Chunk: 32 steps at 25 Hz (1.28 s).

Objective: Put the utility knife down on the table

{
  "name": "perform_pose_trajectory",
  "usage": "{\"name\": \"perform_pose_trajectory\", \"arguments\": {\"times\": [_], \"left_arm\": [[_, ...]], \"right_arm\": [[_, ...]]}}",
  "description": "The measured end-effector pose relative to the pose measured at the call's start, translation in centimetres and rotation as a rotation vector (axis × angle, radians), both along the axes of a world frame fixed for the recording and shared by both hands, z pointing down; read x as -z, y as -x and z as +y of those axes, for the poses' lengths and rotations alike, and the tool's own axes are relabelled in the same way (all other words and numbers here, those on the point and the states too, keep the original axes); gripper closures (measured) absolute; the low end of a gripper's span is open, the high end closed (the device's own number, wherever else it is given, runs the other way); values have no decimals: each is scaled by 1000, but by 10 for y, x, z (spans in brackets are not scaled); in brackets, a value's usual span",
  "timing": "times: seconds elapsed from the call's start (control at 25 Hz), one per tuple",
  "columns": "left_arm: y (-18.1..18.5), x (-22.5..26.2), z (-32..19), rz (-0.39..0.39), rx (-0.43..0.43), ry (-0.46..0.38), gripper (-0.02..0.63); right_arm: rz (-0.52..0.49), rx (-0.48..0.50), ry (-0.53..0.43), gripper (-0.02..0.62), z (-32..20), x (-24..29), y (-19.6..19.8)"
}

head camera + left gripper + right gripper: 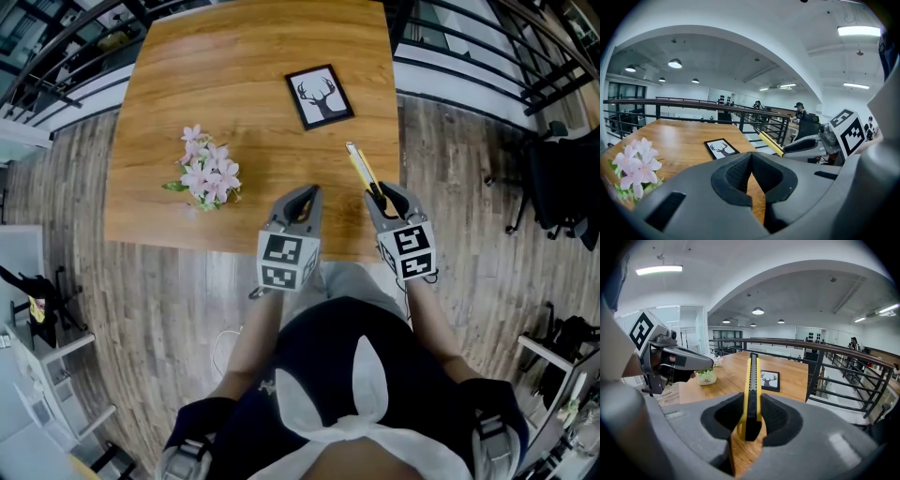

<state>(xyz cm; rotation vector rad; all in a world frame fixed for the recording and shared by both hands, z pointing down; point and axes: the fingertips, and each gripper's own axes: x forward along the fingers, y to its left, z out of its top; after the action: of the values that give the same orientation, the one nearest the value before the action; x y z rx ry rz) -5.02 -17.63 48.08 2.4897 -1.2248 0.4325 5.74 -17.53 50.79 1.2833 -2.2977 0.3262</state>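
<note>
A yellow and black utility knife [362, 169] is clamped by its rear end in my right gripper [386, 199], which is shut on it. The knife [752, 390] sticks out forward between the dark pads and slants above the near right part of the wooden table [234, 56]; I cannot tell whether its tip touches the wood. My left gripper [302, 195] hovers just left of it over the table's near edge, jaws together with nothing in them. From the left gripper view, the knife [769, 142] shows at right in the other gripper.
A framed deer picture [319, 97] lies at the far right of the table. A small pot of pink flowers [208, 173] stands at the left. Black railings [487, 56] run past the table's far and right sides.
</note>
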Motion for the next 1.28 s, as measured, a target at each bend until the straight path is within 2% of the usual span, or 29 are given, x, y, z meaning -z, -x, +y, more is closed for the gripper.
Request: {"name": "perform_pose_trajectory", "arguments": {"times": [0.48,1.28], "left_arm": [[-2,-3,-19,6,6,-11,589],[4,-10,-37,7,43,6,589]], "right_arm": [[17,16,13,482,-21,-17,-1],[59,65,91,482,-36,-57,2]]}}
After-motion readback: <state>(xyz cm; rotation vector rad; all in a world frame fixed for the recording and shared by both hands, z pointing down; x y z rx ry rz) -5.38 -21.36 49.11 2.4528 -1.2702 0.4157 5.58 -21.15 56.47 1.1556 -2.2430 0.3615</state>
